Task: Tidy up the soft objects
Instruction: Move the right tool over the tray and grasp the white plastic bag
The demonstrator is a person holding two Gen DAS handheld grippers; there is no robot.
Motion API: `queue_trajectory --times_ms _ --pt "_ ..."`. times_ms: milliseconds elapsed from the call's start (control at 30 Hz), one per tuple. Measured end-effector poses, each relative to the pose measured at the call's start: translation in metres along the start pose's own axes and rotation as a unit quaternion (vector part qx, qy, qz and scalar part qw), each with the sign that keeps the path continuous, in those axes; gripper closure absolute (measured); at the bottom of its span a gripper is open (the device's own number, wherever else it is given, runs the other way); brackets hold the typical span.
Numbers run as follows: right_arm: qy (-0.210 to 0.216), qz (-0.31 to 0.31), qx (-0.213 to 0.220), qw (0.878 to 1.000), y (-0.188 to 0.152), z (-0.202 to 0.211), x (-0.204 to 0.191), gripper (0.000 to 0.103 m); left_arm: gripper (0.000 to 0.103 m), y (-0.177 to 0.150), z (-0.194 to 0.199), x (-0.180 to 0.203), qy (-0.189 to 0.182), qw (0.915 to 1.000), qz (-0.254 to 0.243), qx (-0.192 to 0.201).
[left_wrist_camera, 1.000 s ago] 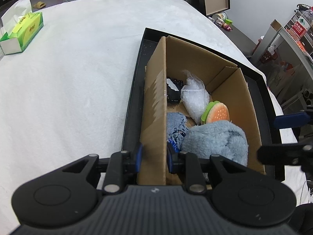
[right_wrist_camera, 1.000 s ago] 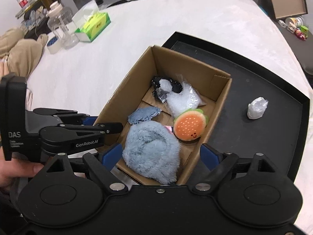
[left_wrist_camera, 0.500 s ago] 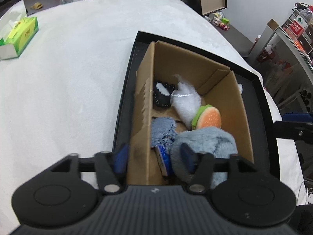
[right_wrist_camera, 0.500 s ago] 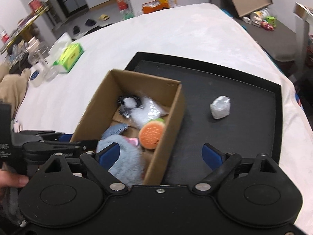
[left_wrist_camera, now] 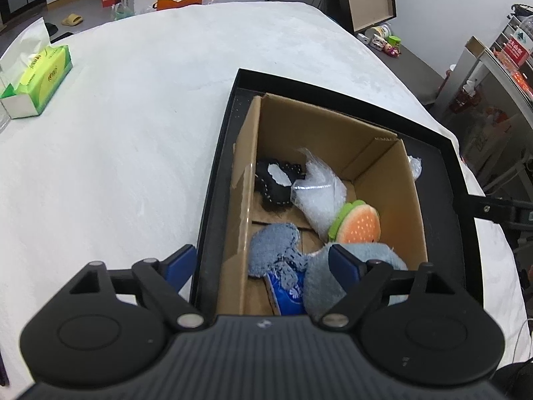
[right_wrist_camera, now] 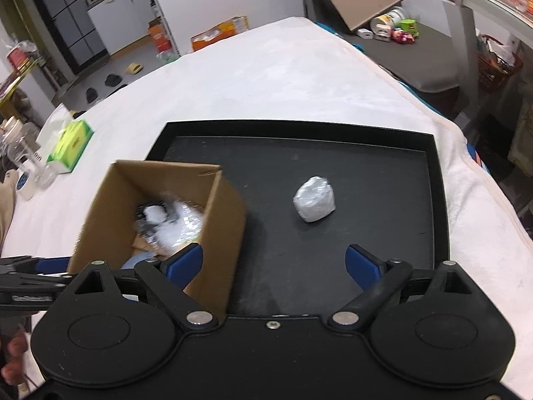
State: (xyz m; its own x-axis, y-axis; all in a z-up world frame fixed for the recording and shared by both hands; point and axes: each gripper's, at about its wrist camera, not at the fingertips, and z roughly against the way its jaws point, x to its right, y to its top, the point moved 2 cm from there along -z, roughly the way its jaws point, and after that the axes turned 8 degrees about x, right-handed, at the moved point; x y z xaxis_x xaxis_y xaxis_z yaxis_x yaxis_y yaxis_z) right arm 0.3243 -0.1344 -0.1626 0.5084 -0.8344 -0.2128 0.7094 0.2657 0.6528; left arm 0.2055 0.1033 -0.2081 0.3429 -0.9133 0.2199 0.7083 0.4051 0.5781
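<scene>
A cardboard box (left_wrist_camera: 333, 140) stands in a black tray (left_wrist_camera: 216, 180). In it lie a burger plush (left_wrist_camera: 361, 221), a fluffy blue cloth (left_wrist_camera: 319, 286), a denim scrap (left_wrist_camera: 274, 246), a clear plastic bag (left_wrist_camera: 316, 193) and a black item (left_wrist_camera: 276, 183). My left gripper (left_wrist_camera: 263, 263) straddles the box's near left wall with its jaws opening, pads off the cardboard. My right gripper (right_wrist_camera: 273, 263) is open and empty over the tray (right_wrist_camera: 366, 173), right of the box (right_wrist_camera: 223, 220). A crumpled silvery-white wad (right_wrist_camera: 314, 203) lies on the tray ahead of it.
A green tissue box (left_wrist_camera: 36, 80) sits far left on the white cloth-covered table (left_wrist_camera: 133, 133). Clear bottles (right_wrist_camera: 23, 153) stand at the table's left edge. Part of the right gripper (left_wrist_camera: 493, 208) shows beyond the tray's right rim. Shelves and clutter stand to the right.
My left jaws have let go of the box's left wall and spread wide. My right gripper has swung right, from above the box to over the tray, facing the wad.
</scene>
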Motion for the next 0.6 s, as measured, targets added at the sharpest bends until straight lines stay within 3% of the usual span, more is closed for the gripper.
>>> queue_trajectory --times_ms 600 --pt "-0.022 -0.002 0.017 1.000 0.001 -0.053 0.039 0.017 0.016 0.021 -0.022 0.020 0.030 0.9995 -0.010 -0.006"
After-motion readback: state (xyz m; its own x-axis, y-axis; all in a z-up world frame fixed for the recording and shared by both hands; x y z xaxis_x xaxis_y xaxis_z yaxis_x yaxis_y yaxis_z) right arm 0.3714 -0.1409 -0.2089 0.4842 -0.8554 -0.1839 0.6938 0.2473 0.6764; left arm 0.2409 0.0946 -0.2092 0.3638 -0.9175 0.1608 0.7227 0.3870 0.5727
